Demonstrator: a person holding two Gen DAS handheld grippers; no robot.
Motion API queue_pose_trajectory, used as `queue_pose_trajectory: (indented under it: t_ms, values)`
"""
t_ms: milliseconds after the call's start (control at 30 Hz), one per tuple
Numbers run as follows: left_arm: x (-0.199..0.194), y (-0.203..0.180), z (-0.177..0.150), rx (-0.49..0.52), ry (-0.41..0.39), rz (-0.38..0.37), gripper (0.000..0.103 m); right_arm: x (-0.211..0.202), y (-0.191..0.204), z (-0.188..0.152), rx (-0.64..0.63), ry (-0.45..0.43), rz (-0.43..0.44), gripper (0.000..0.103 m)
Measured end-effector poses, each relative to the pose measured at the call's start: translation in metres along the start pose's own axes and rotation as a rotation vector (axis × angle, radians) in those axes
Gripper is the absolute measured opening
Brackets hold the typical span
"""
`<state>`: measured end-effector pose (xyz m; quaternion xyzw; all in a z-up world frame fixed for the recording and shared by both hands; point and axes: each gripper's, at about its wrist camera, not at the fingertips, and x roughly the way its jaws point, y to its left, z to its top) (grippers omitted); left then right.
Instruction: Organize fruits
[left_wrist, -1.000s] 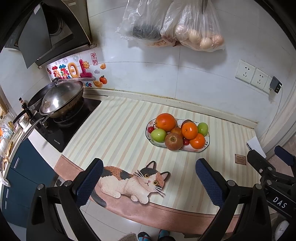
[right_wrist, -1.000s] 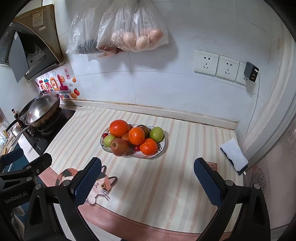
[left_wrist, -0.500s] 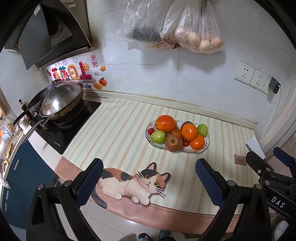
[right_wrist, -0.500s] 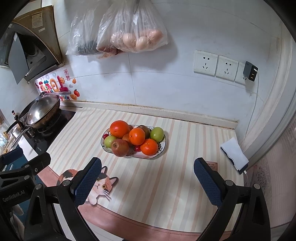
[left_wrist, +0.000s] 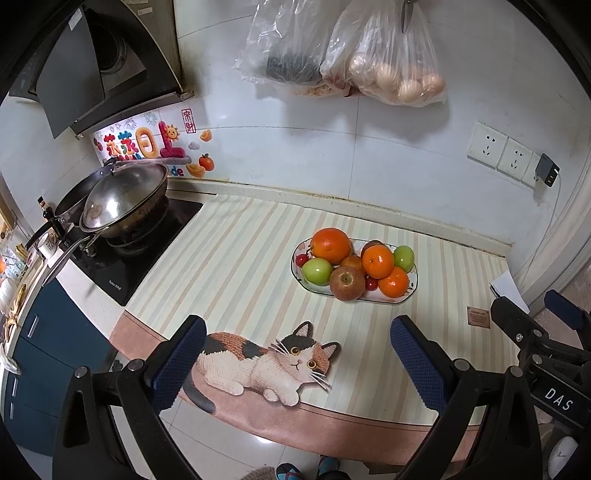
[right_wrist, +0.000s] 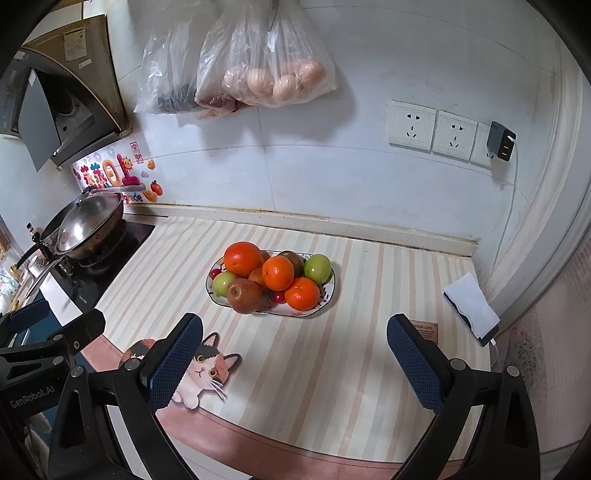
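The fruits (left_wrist: 352, 264) are all sitting heaped on the oval plate (left_wrist: 410, 291) near the middle of the striped bench (left_wrist: 240, 266): oranges on top, green apples at either end, a red apple at the near rim, small red ones tucked between. No fruit is lying loose on the bench around it. I am holding my left gripper (left_wrist: 297, 356) and right gripper (right_wrist: 295, 354) back from the plate, above the near edge by the cat mat (left_wrist: 266, 360), both pairs of jaws spread wide and gripping nothing. This is fitting either a pile waiting to be sorted out or one just gathered in, so I am judging no step certain from here.
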<state>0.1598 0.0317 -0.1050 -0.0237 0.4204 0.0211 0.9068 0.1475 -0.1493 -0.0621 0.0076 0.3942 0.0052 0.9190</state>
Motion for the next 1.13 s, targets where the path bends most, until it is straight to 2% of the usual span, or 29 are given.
queue_pose_trajectory:
  t_ms: [1133]
  values:
    - [-0.011, 0.005, -0.011, -0.037, 0.003, 0.009, 0.102, -0.010, 0.001, -0.007, 0.003, -0.001, 0.023, 0.102]
